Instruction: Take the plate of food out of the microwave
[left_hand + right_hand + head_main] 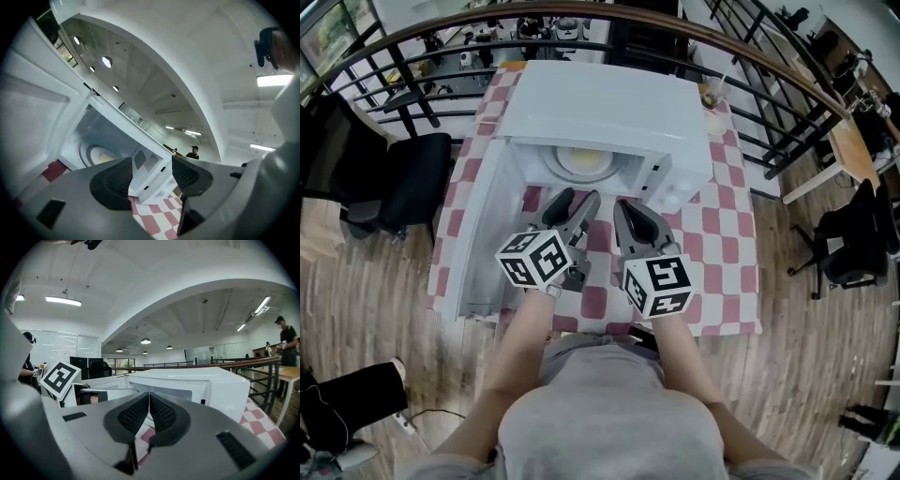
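The door (pixel 478 234) stands open, so I judge I'm at the reach; my left hand-held gripper (pixel 579 199) has its jaws apart and empty; my right hand-held gripper (pixel 625 204) has them together on nothing; next I need a level entry to catch the rim; the plate (pixel 581 161), pale with yellowish food, sits inside the microwave (pixel 609 103).

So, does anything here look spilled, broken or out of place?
Nothing stands out. The microwave sits on the checked tablecloth with its door swung open, and the plate rests inside. No spill or damage shows on the cloth.
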`<control>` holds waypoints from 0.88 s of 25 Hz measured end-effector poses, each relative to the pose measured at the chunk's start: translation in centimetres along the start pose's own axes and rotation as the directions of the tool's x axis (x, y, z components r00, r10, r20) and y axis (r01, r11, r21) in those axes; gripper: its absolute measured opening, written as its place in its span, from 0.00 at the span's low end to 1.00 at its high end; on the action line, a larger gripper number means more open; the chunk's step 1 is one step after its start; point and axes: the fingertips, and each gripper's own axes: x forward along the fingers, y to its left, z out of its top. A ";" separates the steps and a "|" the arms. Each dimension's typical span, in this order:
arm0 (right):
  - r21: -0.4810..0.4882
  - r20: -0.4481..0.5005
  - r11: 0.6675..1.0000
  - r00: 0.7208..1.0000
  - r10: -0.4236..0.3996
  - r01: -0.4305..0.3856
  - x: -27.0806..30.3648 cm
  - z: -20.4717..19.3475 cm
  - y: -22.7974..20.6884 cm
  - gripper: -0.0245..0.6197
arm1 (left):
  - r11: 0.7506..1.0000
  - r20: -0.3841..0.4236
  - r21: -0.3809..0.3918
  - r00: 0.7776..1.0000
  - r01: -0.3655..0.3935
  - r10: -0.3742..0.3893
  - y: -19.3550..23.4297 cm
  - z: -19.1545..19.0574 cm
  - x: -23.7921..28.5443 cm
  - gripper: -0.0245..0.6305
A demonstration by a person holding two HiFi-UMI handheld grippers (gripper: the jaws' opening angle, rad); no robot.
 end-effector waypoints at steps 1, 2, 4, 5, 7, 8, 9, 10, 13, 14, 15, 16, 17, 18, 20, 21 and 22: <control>0.001 -0.004 1.000 1.000 0.005 -0.005 0.2 -0.2 -0.2 0.08 | 1.000 0.002 -0.029 1.000 -0.005 0.005 0.4 -0.1 0.2 0.44; 0.003 -0.009 1.000 1.000 0.009 -0.009 0.4 -0.4 -0.3 0.08 | 0.998 0.003 -0.060 1.000 -0.009 0.009 0.8 -0.3 0.4 0.44; 0.006 -0.019 1.000 1.000 0.019 -0.019 0.8 -0.8 -0.6 0.08 | 0.991 0.005 -0.130 1.000 -0.016 0.017 1.6 -0.6 0.9 0.44; 0.006 -0.024 1.000 0.999 0.024 -0.024 1.0 -1.0 -0.8 0.08 | 0.986 0.006 -0.166 1.000 -0.020 0.021 2.0 -0.8 1.1 0.44; 0.004 -0.037 0.999 0.999 0.034 -0.034 1.5 -1.5 -1.0 0.08 | 0.972 0.006 -0.233 1.000 -0.029 0.031 2.8 -1.3 1.6 0.44; 0.002 -0.043 0.999 0.998 0.040 -0.040 1.7 -1.7 -1.1 0.08 | 0.965 0.007 -0.262 0.999 -0.028 0.031 3.0 -1.4 1.8 0.44; 0.000 -0.049 0.999 0.998 0.046 -0.046 1.9 -2.0 -1.1 0.08 | 0.958 0.010 -0.287 0.999 -0.028 0.032 3.2 -1.6 2.1 0.44; -0.002 -0.054 0.999 0.997 0.051 -0.052 2.1 -2.2 -1.2 0.08 | 0.952 0.011 -0.305 0.999 -0.031 0.036 3.5 -1.7 2.3 0.44; 0.001 -0.071 0.998 0.996 0.058 -0.058 2.5 -2.9 -1.7 0.08 | 0.938 0.007 -0.344 0.998 -0.053 0.059 4.6 -2.4 3.2 0.44; 0.002 -0.076 0.998 0.995 0.058 -0.058 2.7 -3.2 -2.0 0.08 | 0.932 0.003 -0.358 0.998 -0.060 0.065 5.0 -2.7 3.7 0.44; 0.004 -0.080 0.998 0.995 0.057 -0.057 2.9 -3.3 -2.3 0.08 | 0.925 -0.001 -0.374 0.997 -0.067 0.072 5.4 -3.1 4.1 0.44; 0.005 -0.083 0.998 0.995 0.057 -0.057 3.0 -3.5 -2.5 0.08 | 0.916 -0.006 -0.395 0.997 -0.076 0.080 5.9 -3.4 4.5 0.44; 0.007 -0.086 0.998 0.995 0.058 -0.058 3.2 -3.6 -2.6 0.08 | 0.904 -0.010 -0.418 0.996 -0.087 0.091 6.5 -3.8 4.9 0.44; 0.007 -0.088 0.998 0.994 0.060 -0.060 3.4 -3.7 -2.6 0.08 | 0.890 -0.014 -0.444 0.994 -0.100 0.105 7.1 -4.2 5.1 0.44; 0.005 -0.091 0.998 0.994 0.066 -0.066 3.7 -3.9 -2.6 0.08 | 0.858 -0.020 -0.497 0.991 -0.127 0.135 8.2 -4.8 5.5 0.44; 0.004 -0.092 0.998 0.993 0.069 -0.068 3.8 -4.0 -2.7 0.08 | 0.842 -0.023 -0.522 0.989 -0.139 0.149 8.7 -5.2 5.6 0.44; 0.005 -0.094 0.998 0.993 0.070 -0.070 4.0 -4.1 -2.7 0.08 | 0.825 -0.026 -0.545 0.987 -0.149 0.162 9.2 -5.6 5.8 0.44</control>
